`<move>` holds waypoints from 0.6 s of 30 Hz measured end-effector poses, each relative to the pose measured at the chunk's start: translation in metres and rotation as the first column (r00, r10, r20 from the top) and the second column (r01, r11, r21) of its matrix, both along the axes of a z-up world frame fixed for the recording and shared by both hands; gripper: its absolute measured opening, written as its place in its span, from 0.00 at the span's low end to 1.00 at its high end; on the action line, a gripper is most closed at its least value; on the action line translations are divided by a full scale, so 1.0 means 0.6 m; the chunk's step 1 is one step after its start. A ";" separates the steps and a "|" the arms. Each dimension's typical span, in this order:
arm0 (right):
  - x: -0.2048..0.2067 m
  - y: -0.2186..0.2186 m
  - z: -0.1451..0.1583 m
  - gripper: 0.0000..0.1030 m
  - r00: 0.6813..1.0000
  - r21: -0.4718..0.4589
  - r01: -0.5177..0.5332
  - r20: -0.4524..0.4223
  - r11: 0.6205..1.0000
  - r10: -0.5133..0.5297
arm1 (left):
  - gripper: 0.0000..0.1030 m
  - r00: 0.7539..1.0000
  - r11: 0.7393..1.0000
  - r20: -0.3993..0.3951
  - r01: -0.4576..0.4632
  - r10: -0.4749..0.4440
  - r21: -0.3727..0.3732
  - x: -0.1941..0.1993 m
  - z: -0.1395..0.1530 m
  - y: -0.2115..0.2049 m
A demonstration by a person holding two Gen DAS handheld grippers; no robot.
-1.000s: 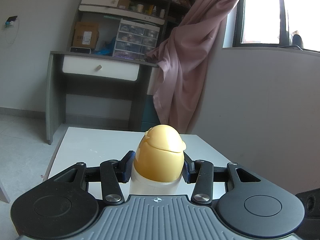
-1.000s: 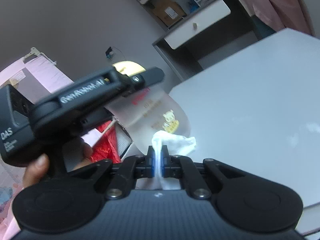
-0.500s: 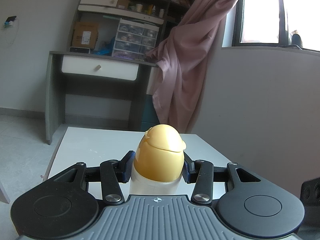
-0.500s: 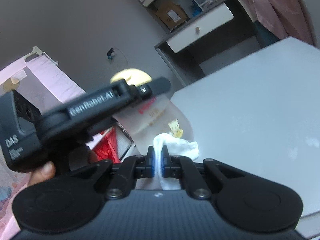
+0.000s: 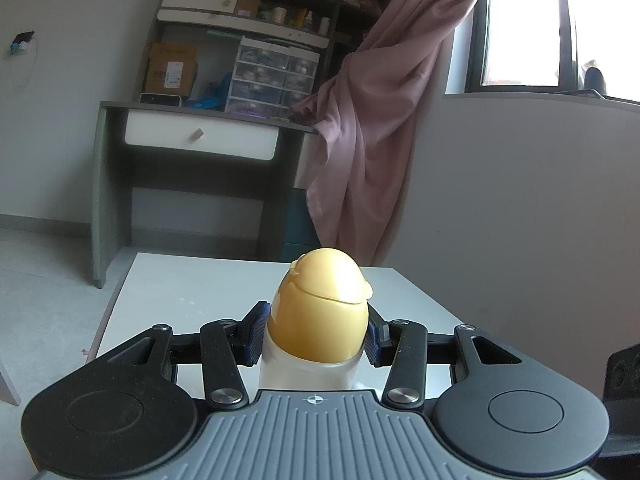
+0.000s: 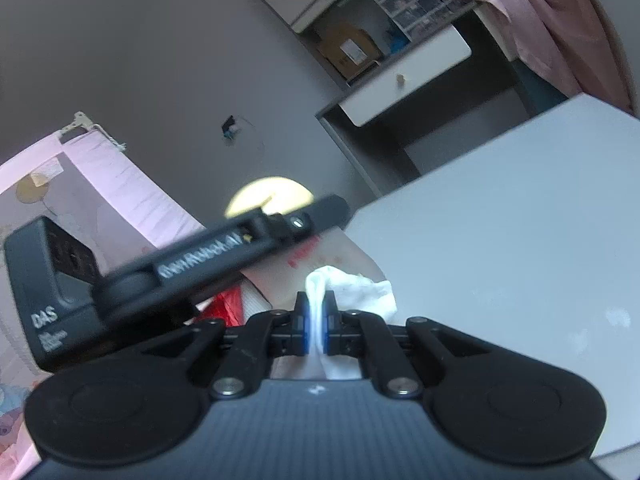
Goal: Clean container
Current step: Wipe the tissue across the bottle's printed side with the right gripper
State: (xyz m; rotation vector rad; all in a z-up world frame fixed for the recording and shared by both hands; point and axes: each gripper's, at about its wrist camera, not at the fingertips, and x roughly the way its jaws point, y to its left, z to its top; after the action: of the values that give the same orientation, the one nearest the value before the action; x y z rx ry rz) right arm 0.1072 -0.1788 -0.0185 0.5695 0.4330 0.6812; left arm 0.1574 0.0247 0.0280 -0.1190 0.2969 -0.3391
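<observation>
The translucent plastic bottle with a rounded yellow cap (image 5: 318, 320) stands upright between the blue pads of the left gripper (image 5: 316, 334), which is clenched on its sides above the white table (image 5: 192, 284). The right gripper (image 6: 315, 316) pinches a crumpled white tissue (image 6: 352, 286) tightly between its pads, and the tissue lies against the lower side of the bottle. Behind the table stand a grey desk with a white drawer (image 5: 200, 140) and a pink curtain (image 5: 384, 120).

Window (image 5: 524, 24) glare, blurred fisheye edges
</observation>
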 end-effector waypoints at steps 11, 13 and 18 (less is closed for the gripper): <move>0.011 -0.004 -0.030 0.06 0.998 -0.002 0.006 -0.061 1.000 -0.007 | 0.46 1.000 1.000 0.002 0.001 -0.001 0.000 -0.001 0.001 -0.004; 0.008 -0.003 -0.027 0.06 0.998 0.002 0.008 -0.056 1.000 -0.008 | 0.46 1.000 1.000 0.002 0.001 -0.001 0.000 0.000 0.002 -0.006; -0.002 -0.008 -0.001 0.06 1.000 0.035 0.004 0.010 0.999 -0.005 | 0.46 1.000 1.000 0.001 0.001 -0.001 -0.002 -0.011 -0.004 -0.012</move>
State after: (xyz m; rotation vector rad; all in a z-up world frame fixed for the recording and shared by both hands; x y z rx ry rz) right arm 0.1059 -0.1837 -0.0191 0.5992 0.4108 0.6881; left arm 0.1510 0.0177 0.0257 -0.1209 0.2952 -0.3407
